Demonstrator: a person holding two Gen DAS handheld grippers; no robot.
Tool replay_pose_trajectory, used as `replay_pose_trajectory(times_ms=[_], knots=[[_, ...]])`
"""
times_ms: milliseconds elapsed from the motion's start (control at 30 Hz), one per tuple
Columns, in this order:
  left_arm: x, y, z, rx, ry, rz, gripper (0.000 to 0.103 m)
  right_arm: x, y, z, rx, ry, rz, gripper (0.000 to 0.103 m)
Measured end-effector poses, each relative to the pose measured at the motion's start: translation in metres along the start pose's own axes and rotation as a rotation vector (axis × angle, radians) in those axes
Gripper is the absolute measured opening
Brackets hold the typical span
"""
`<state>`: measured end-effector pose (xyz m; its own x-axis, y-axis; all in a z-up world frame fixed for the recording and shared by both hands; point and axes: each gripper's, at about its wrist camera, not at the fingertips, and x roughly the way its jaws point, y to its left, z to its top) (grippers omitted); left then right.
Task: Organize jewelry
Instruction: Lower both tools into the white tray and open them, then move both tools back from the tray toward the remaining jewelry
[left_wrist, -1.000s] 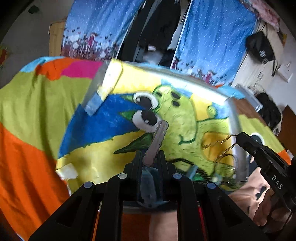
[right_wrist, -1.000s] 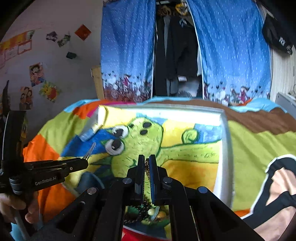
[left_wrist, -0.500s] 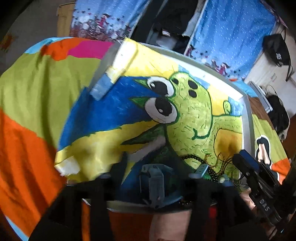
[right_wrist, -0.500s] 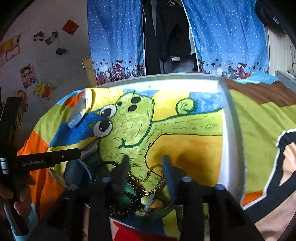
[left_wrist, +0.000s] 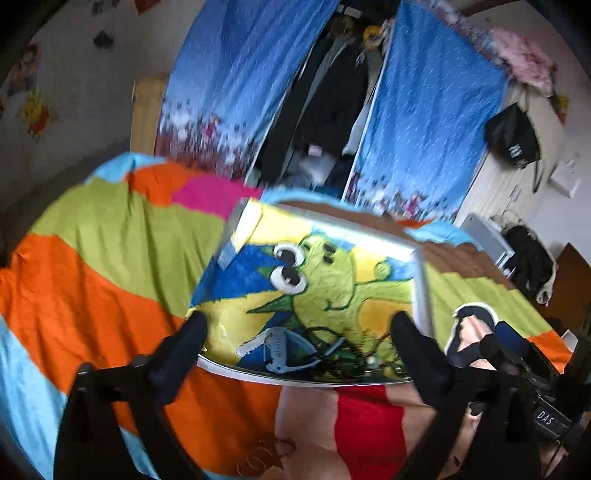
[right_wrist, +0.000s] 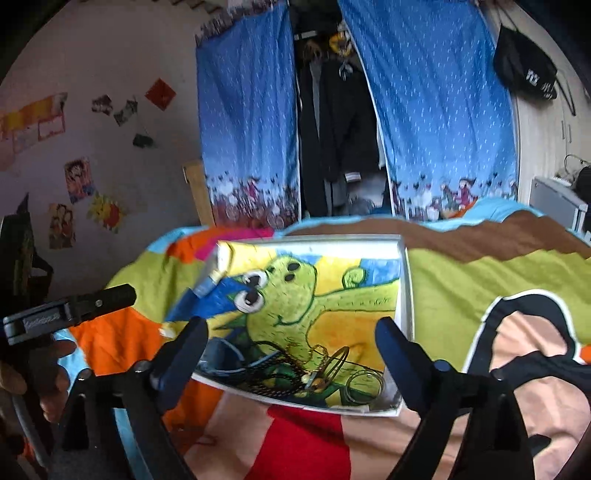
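A shallow white-rimmed tray (left_wrist: 419, 284) (right_wrist: 403, 295), lined with a painting of a green creature, lies on the bedspread. Jewelry is piled at its near edge: a grey hair clip (left_wrist: 275, 350), black beads (left_wrist: 332, 356) (right_wrist: 264, 378), a gold chain (right_wrist: 306, 352) and thin bangles (right_wrist: 364, 384). My left gripper (left_wrist: 301, 345) hangs above and short of the tray, its jaws opening wide, with nothing held between them. My right gripper (right_wrist: 291, 350) does the same, empty. Each gripper also shows in the other's view: the left gripper (right_wrist: 74, 310) and the right gripper (left_wrist: 517, 365).
The bedspread (left_wrist: 92, 266) (right_wrist: 480, 273) has bright colour blocks. Thin gold loops (left_wrist: 266, 458) lie on it near the front. Blue curtains (right_wrist: 251, 122) and hanging dark clothes (right_wrist: 340, 110) stand behind the bed. A hand (right_wrist: 22, 373) holds the left gripper.
Both grippers were shut, the left on the grey hair clip and the right on the gold chain. Both have opened, the pieces lie in the tray, and both grippers have drawn back and up.
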<state>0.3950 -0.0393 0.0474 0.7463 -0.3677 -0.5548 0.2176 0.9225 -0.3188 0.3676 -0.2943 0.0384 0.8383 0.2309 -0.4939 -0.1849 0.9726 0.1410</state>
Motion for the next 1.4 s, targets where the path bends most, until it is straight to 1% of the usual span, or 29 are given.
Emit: replay_pose_trajectory(times_ms=[33, 67, 233, 333, 533, 667, 767, 867, 1000, 1033, 1133, 1267, 1400], knots=[[-0.015, -0.005, -0.003, 0.007, -0.027, -0.004, 0.101, -0.014, 0.003, 0.000, -0.002, -0.021, 0.005, 0.098], [-0.024, -0.008, -0.003, 0.017, -0.043, -0.004, 0.101, -0.025, 0.006, 0.000, -0.006, -0.037, 0.005, 0.103], [-0.083, -0.030, -0.023, 0.098, -0.124, 0.036, 0.101, -0.085, 0.026, -0.011, -0.037, -0.131, -0.003, 0.103], [-0.108, -0.038, -0.037, 0.132, -0.146, 0.051, 0.101, -0.116, 0.036, -0.023, -0.057, -0.166, -0.007, 0.103], [-0.138, -0.043, -0.072, 0.160, -0.138, 0.050, 0.101, -0.157, 0.051, -0.046, -0.062, -0.190, -0.004, 0.103], [-0.151, -0.035, -0.108, 0.165, -0.098, 0.047, 0.101, -0.172, 0.055, -0.067, -0.039, -0.180, -0.016, 0.103], [-0.152, -0.026, -0.137, 0.175, -0.050, 0.066, 0.101, -0.176, 0.055, -0.086, -0.004, -0.145, -0.024, 0.103], [-0.147, -0.015, -0.163, 0.170, 0.013, 0.084, 0.101, -0.171, 0.054, -0.107, 0.035, -0.076, -0.037, 0.103], [-0.131, -0.004, -0.184, 0.163, 0.098, 0.111, 0.101, -0.153, 0.048, -0.134, 0.117, 0.041, -0.059, 0.103], [-0.125, -0.001, -0.188, 0.160, 0.129, 0.112, 0.101, -0.149, 0.046, -0.139, 0.132, 0.065, -0.062, 0.103], [-0.109, 0.007, -0.198, 0.147, 0.211, 0.108, 0.101, -0.131, 0.040, -0.160, 0.187, 0.174, -0.055, 0.103], [-0.092, 0.019, -0.207, 0.101, 0.285, 0.099, 0.101, -0.107, 0.035, -0.175, 0.220, 0.299, -0.035, 0.103], [-0.080, 0.026, -0.212, 0.068, 0.339, 0.109, 0.101, -0.092, 0.031, -0.184, 0.258, 0.356, -0.013, 0.103]])
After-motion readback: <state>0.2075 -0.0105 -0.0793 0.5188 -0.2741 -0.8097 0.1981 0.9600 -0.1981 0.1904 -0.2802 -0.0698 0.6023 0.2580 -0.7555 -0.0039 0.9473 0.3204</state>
